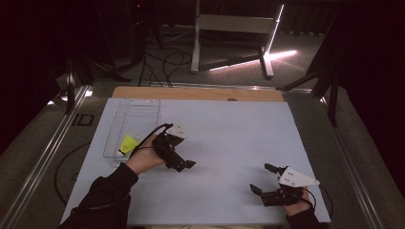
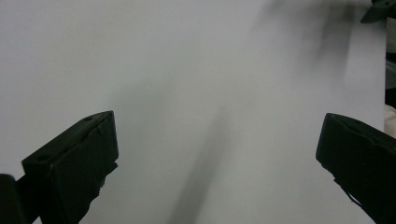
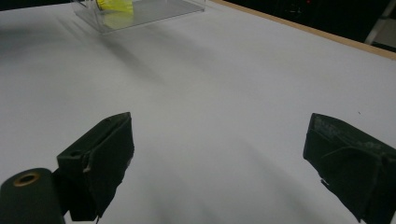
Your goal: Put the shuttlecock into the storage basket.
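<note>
Yellow object [image 1: 128, 143] lies in the near end of a clear tray [image 1: 135, 113] at the far left of the white table [image 1: 229, 138], just left of the left gripper [image 1: 184, 165]. That gripper hovers with jaws spread wide and empty. Near the table's right front corner, the right gripper [image 1: 263, 179] is likewise spread apart, holding nothing.
</note>
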`<state>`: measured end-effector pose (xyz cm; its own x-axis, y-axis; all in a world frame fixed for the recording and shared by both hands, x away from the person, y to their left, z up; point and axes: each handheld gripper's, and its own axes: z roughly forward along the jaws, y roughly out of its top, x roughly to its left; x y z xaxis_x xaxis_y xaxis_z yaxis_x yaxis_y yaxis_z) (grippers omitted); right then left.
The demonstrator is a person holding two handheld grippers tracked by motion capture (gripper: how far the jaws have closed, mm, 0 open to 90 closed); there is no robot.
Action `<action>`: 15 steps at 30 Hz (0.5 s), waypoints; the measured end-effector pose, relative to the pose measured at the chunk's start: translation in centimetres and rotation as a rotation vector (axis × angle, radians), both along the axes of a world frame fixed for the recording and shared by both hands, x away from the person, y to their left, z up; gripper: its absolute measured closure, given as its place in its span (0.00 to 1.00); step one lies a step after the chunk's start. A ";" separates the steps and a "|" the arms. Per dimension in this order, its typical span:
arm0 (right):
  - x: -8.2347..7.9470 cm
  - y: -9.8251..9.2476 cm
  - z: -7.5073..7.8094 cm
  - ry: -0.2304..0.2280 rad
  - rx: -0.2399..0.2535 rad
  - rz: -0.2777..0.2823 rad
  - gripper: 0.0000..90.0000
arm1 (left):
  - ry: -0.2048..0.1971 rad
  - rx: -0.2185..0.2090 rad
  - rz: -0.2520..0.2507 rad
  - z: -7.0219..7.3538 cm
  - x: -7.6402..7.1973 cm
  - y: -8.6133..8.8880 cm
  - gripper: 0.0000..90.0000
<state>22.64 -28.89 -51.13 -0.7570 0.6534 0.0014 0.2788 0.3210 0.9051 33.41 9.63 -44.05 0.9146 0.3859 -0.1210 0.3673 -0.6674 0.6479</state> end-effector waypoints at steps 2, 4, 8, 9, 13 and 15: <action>0.0 0.0 0.0 0.000 0.002 -0.001 0.10 | 0.000 0.001 0.000 -0.3 -0.2 0.2 0.00; 0.0 0.0 0.0 0.000 0.000 -0.002 0.10 | 0.003 -0.003 0.008 -0.6 -0.4 0.5 0.00; 0.0 0.0 0.0 0.000 0.002 0.000 0.10 | 0.010 -0.009 0.012 -1.3 -1.1 1.0 0.00; 0.0 0.0 0.0 0.000 0.002 0.001 0.10 | 0.019 -0.013 0.010 -1.5 -1.2 1.2 0.00; 0.0 0.0 0.0 0.000 0.001 -0.001 0.10 | 0.034 -0.020 0.011 -2.3 -1.7 1.7 0.00; 0.0 0.0 0.0 0.002 0.002 -0.001 0.10 | 0.029 -0.019 0.017 -2.6 -2.0 1.9 0.00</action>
<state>22.65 -28.85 -51.15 -0.7565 0.6540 0.0040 0.2807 0.3191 0.9052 31.39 11.53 -46.67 0.9037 0.3991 -0.1548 0.3976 -0.6485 0.6492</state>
